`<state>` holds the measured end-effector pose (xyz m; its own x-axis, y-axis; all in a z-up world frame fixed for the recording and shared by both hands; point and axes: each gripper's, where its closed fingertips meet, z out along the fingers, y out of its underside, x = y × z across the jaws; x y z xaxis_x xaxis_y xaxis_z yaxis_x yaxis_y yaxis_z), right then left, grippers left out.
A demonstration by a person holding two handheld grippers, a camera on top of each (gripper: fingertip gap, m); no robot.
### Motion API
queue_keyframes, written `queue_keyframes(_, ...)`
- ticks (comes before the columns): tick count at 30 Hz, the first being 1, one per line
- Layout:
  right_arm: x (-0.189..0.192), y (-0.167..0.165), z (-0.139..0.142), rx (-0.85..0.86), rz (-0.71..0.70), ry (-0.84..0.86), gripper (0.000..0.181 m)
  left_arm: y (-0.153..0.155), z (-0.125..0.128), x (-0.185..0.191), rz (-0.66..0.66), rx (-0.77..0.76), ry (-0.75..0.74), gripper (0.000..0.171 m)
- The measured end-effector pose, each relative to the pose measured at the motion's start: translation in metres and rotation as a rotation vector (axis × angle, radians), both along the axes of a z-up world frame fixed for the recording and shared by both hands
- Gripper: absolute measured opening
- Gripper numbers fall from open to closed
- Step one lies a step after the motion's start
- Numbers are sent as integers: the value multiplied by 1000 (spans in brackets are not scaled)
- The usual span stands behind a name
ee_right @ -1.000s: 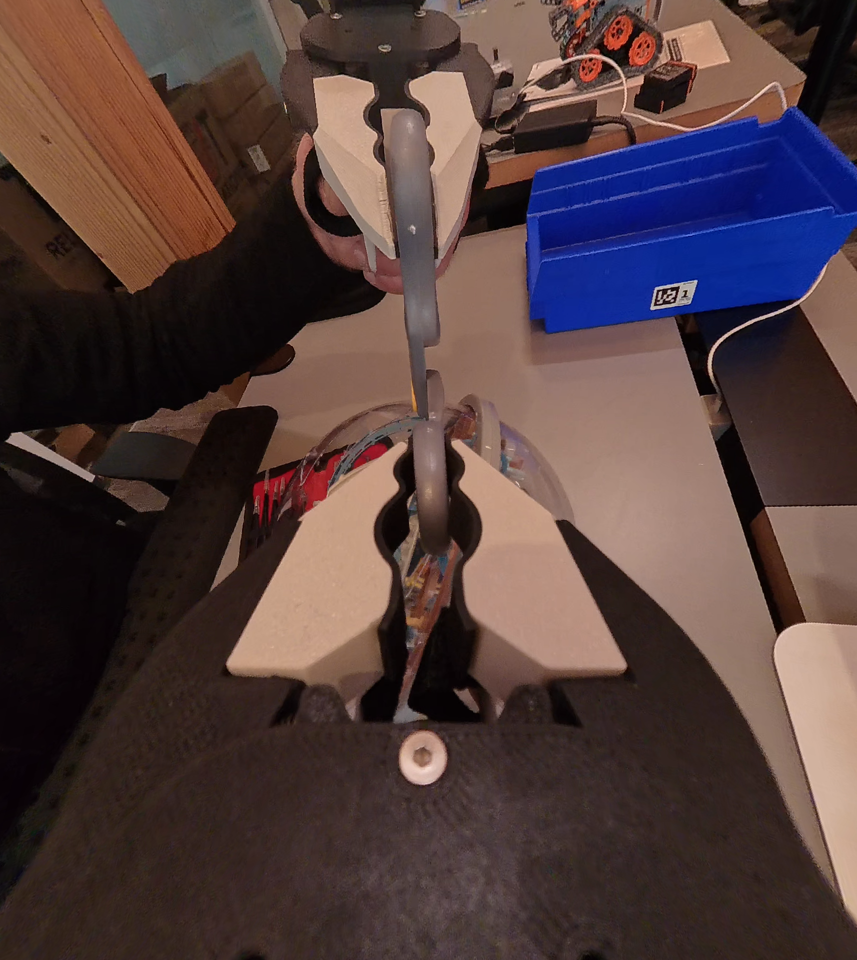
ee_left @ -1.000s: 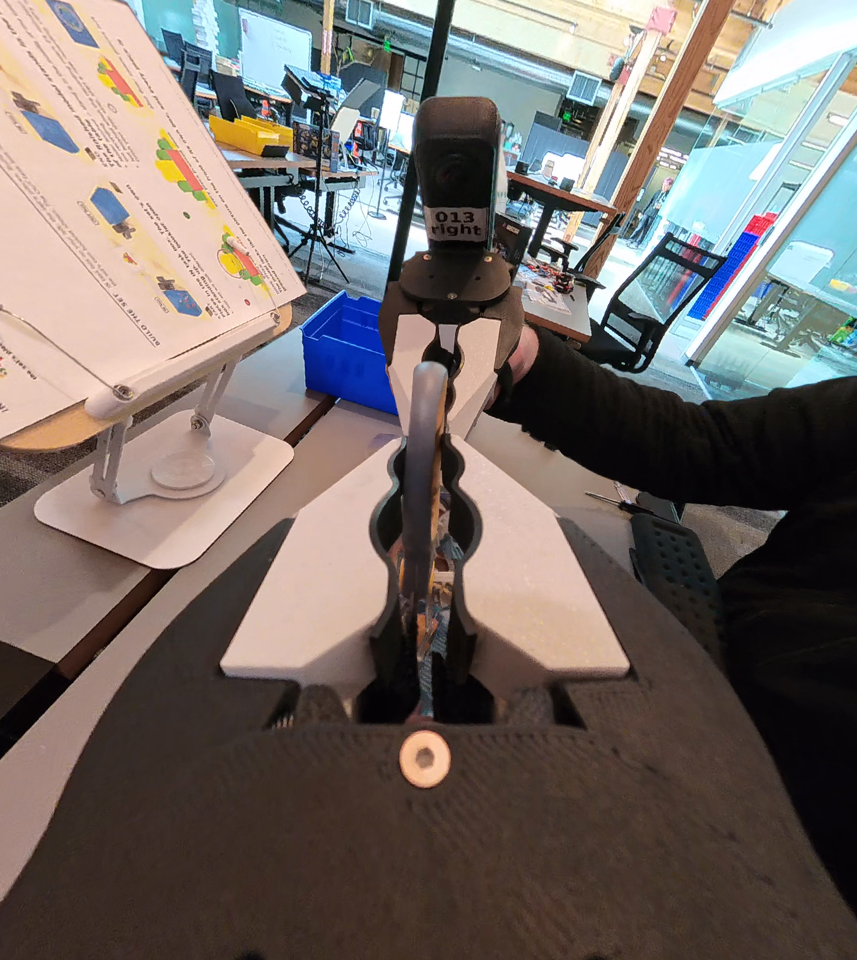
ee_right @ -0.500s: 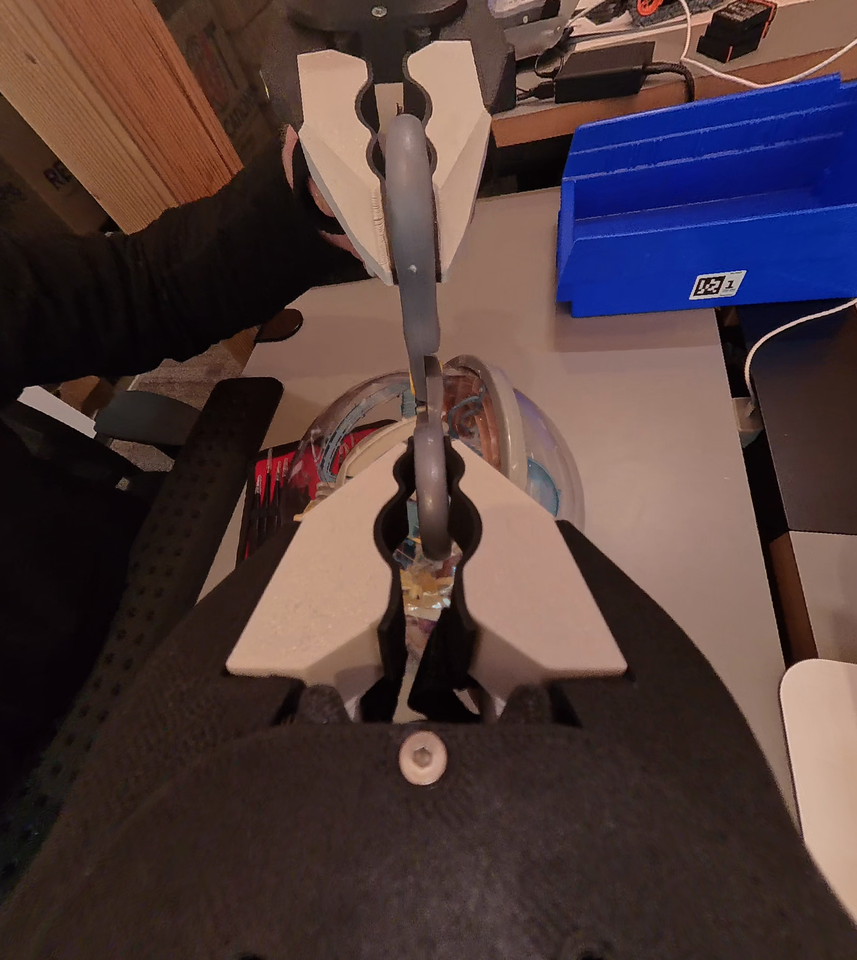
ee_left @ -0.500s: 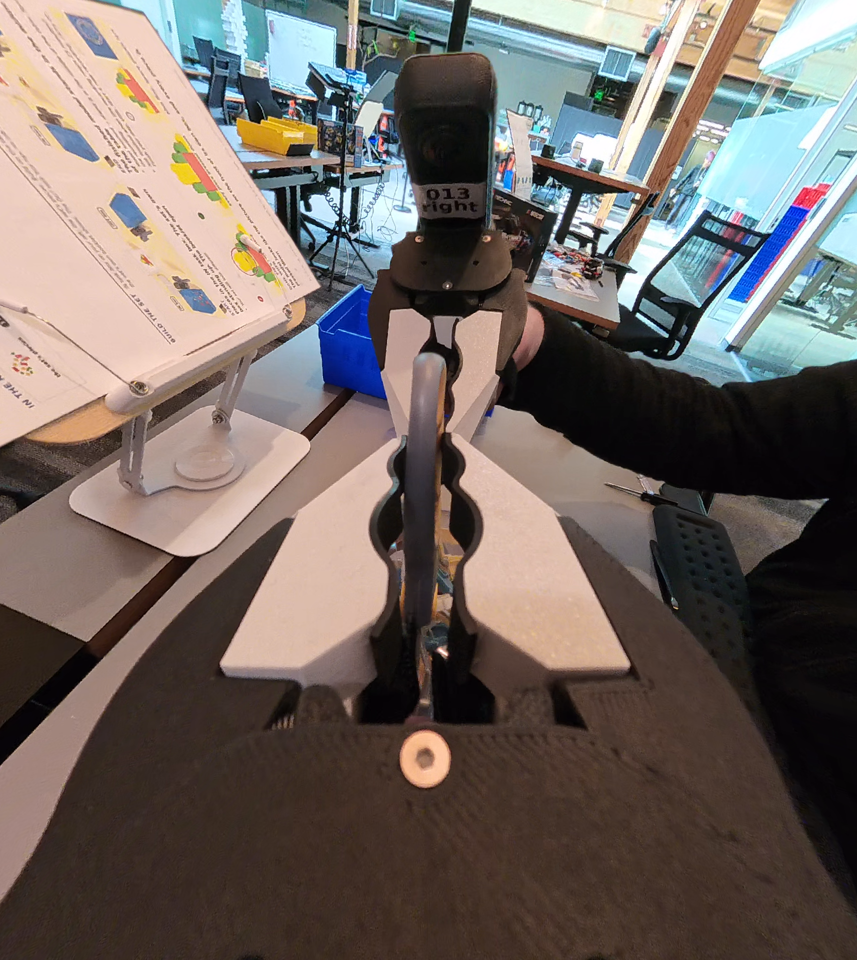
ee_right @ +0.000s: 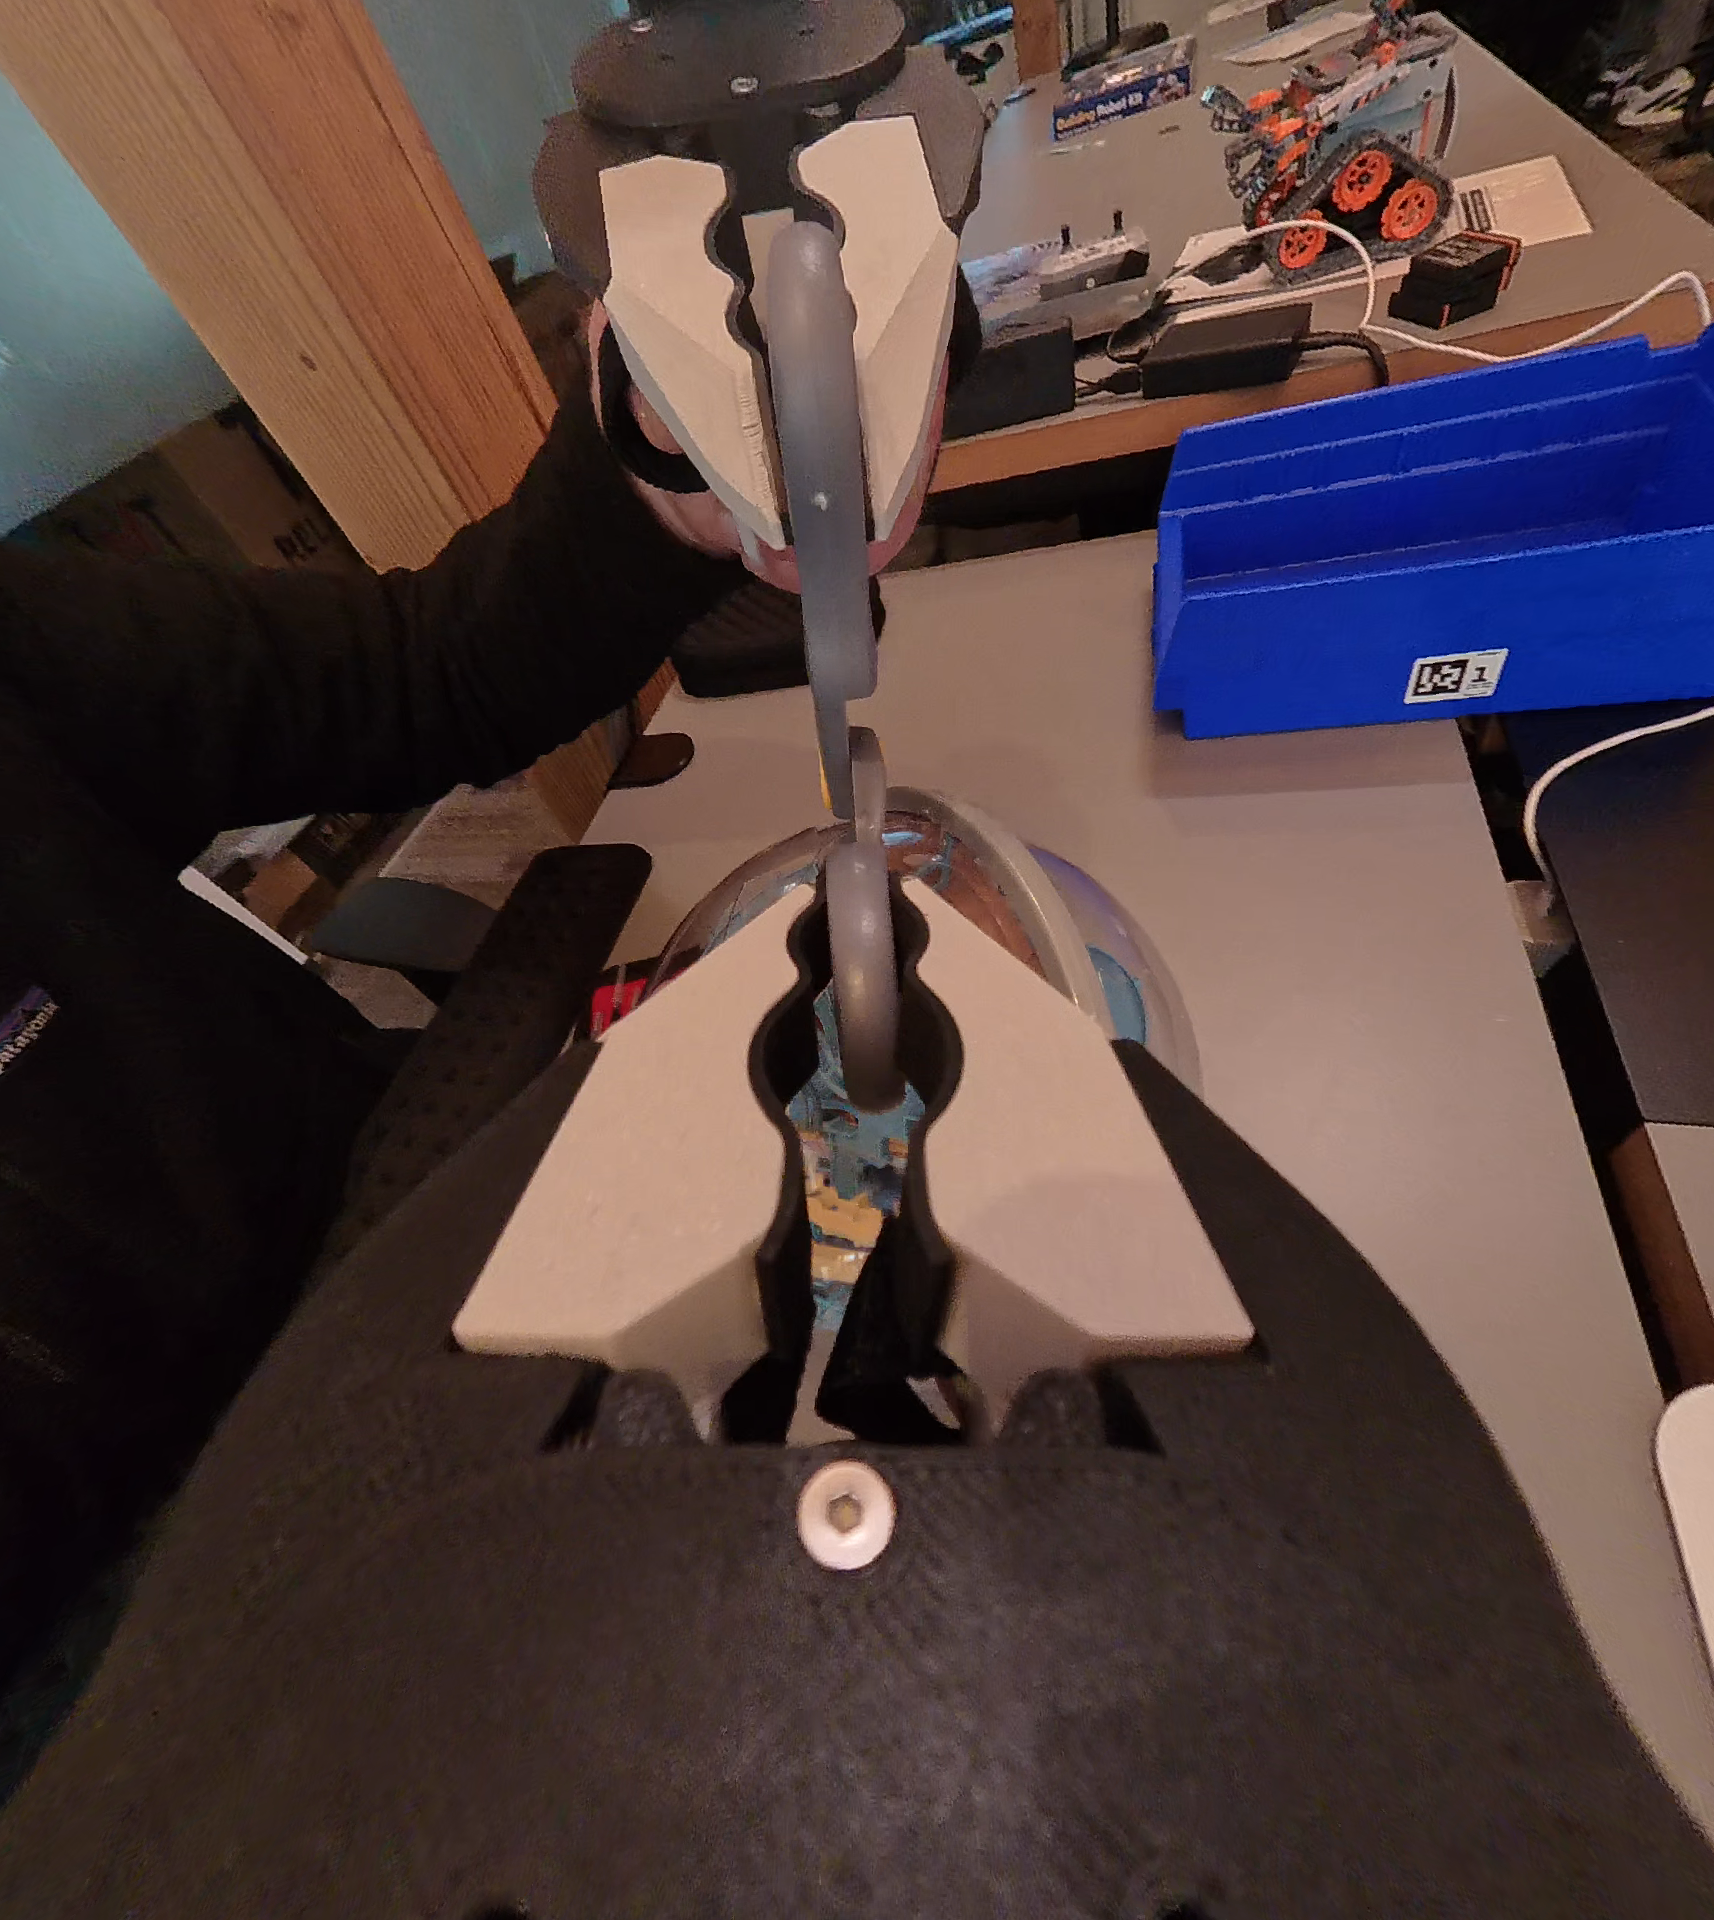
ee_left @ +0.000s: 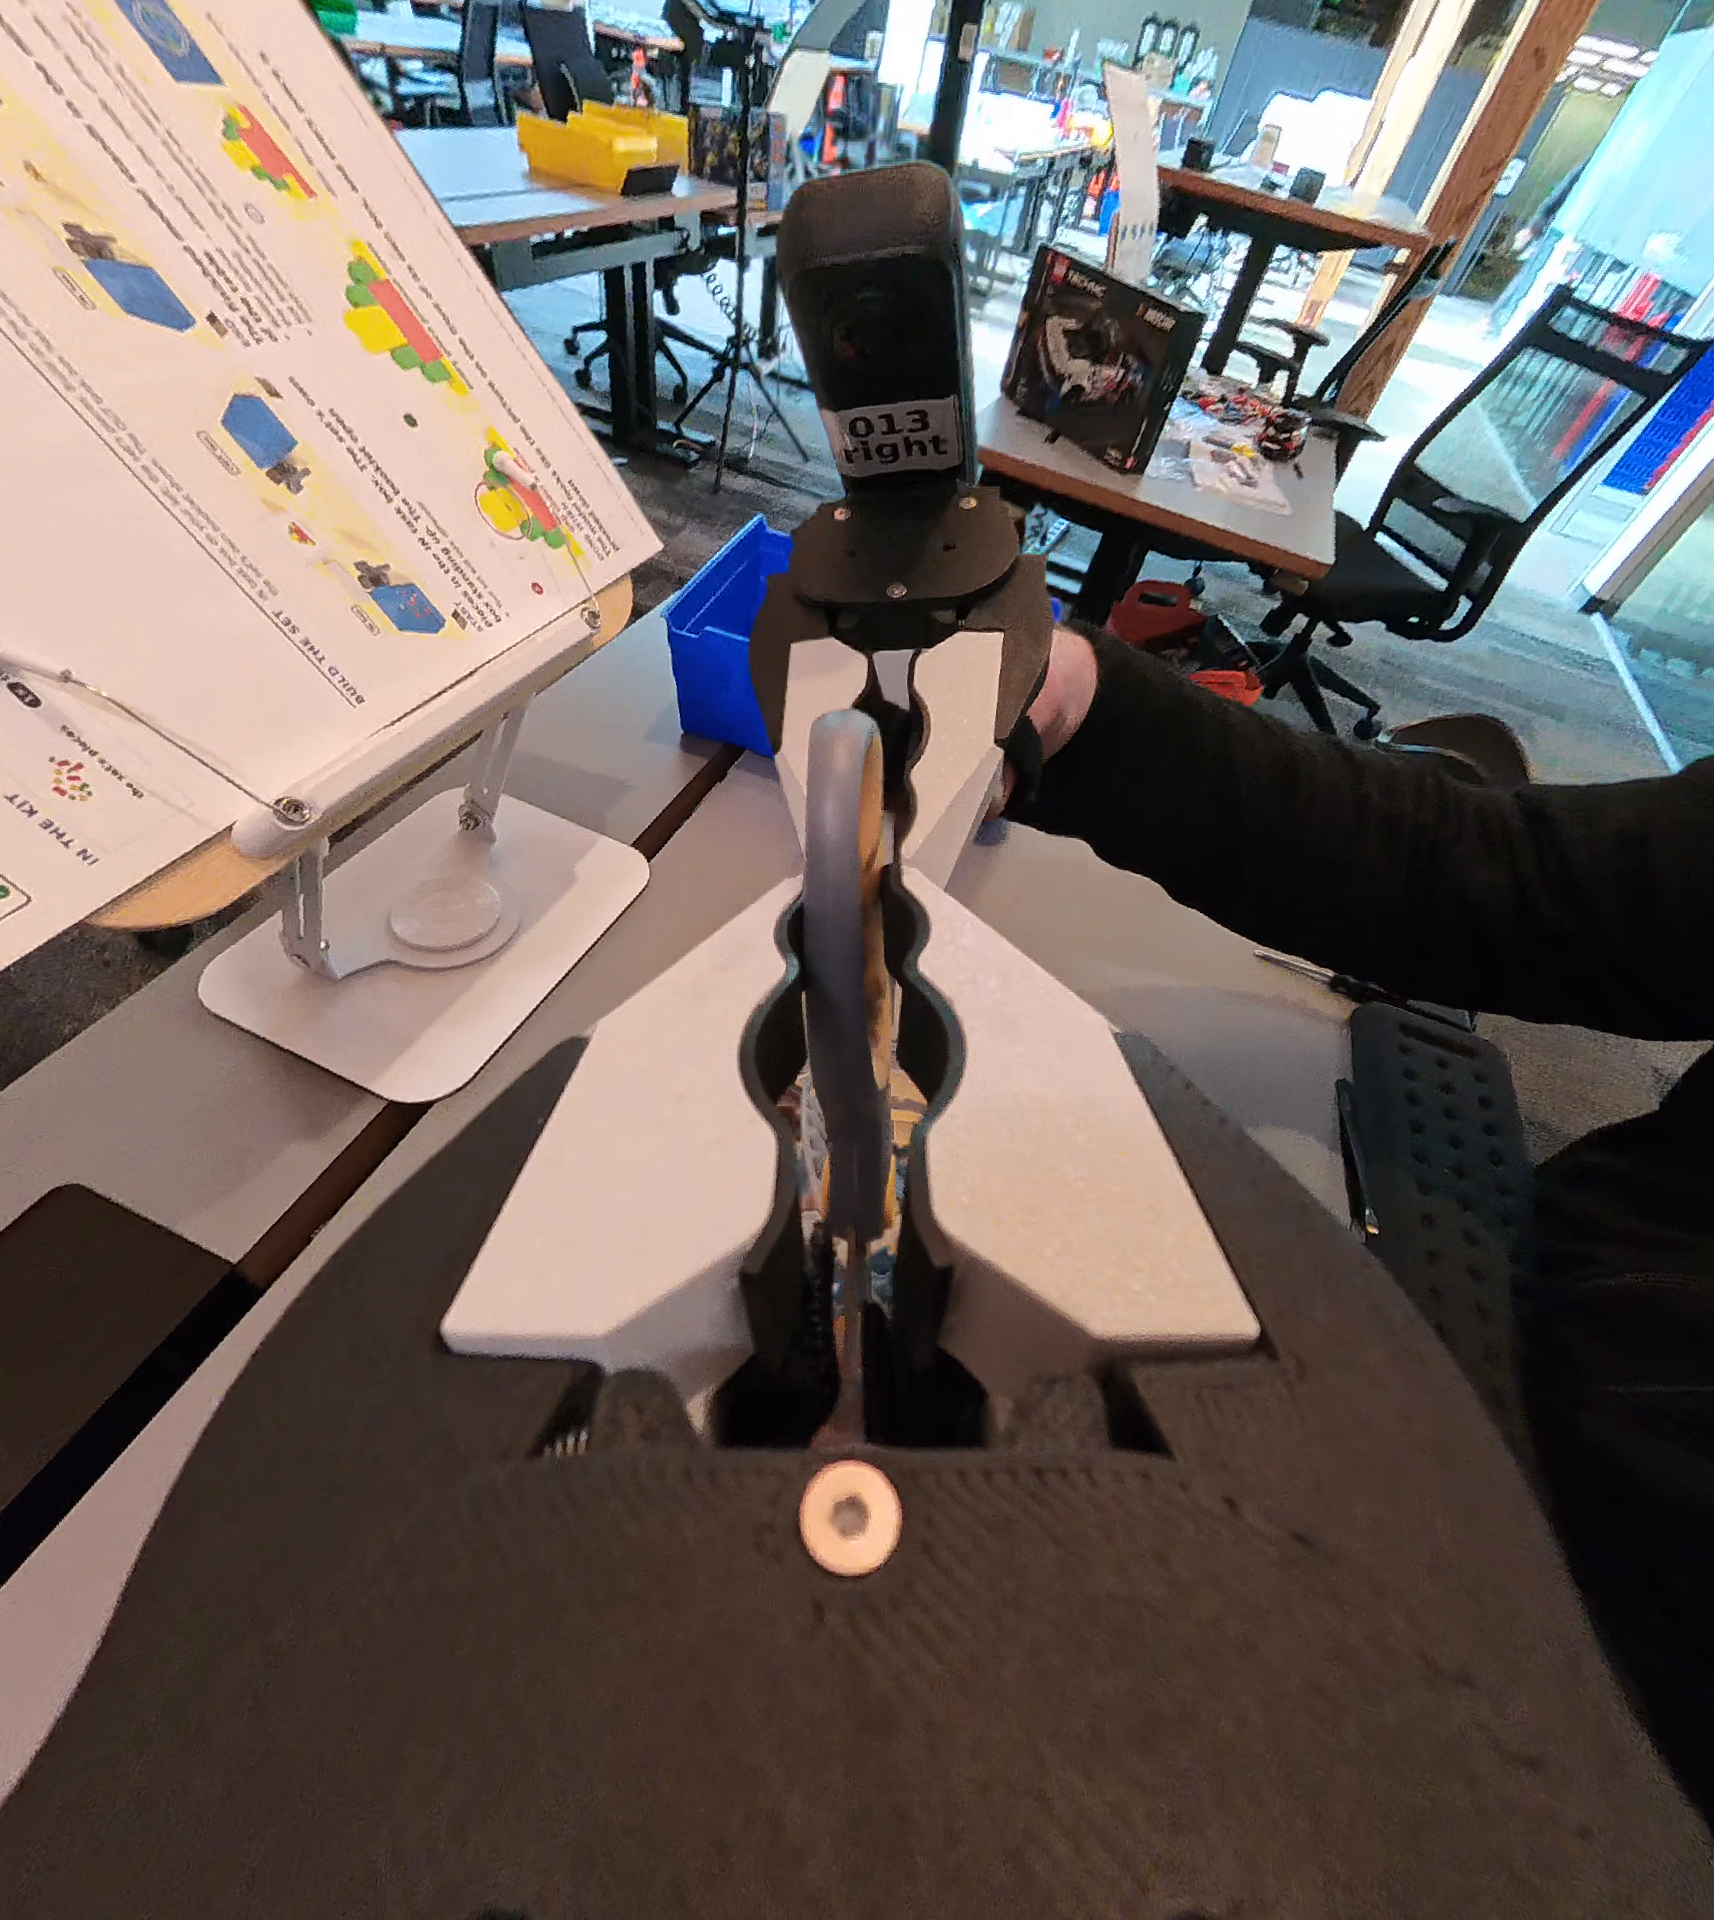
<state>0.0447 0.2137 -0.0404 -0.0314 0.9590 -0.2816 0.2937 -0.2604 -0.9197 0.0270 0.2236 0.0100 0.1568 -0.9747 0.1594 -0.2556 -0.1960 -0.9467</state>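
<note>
Left gripper [ee_left: 848, 997]: closed on one gray ring [ee_left: 837, 935].
Right gripper [ee_right: 858, 987]: closed on the other gray ring [ee_right: 863, 977].
Axis: rings run straight between the facing grippers, above a clear dome [ee_right: 1061, 935].

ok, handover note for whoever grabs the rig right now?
Left gripper: shut on one loop of what look like grey-handled scissors, seen edge-on.
Right gripper: shut on the other loop, facing the left one.
Scissors are held over a clear package of coloured pieces on the grey table; blue bin stands behind.
Blades hidden; cannot tell whether the package is open.
</note>
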Motion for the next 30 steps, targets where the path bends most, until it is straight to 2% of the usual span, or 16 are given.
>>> queue_keyframes(7,-16,-3,-13,-92,69,39,6,-1,-15,-11,85,-76,52,8)
queue_keyframes(16,-36,-13,-22,-167,164,-4,5,-9,-29,-29,192,-181,3,7)
queue_keyframes(27,-36,-21,-19,-117,147,-2,6,-19,-27,-18,182,-123,14,8)
queue_keyframes(30,-39,-29,-17,-47,157,-16,5,-27,-25,-9,130,-107,-6,8)
